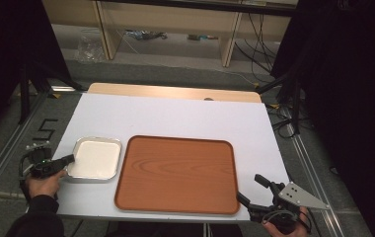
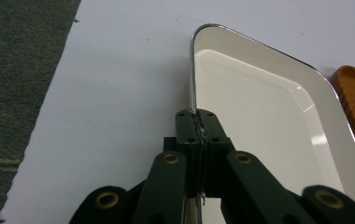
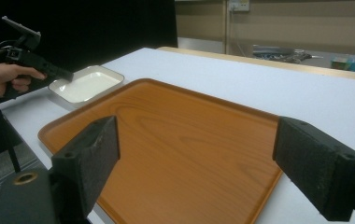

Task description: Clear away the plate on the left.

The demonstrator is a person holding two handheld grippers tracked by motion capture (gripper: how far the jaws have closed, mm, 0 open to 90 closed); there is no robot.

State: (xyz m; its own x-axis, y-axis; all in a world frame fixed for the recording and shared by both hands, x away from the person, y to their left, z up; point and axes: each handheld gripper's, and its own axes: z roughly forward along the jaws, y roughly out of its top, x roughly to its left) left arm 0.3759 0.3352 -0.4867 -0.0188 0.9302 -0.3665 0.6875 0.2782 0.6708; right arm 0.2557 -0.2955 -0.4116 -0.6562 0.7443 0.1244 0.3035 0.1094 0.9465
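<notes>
Black fingers (image 2: 199, 123) of the left gripper (image 1: 66, 159) pinch the white tray's (image 1: 96, 159) left rim, on the table (image 1: 175, 116) beside the wooden tray (image 1: 175, 173). Lift it level and slow. Right gripper (image 1: 252, 188) waits wide open, holding nothing.

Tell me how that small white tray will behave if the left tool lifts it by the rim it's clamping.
The white tray looks rigid, so it probably won't flex. Pinched at one rim by the left tool, it would likely tilt away. Its glossy rim may slip between the pads.
</notes>
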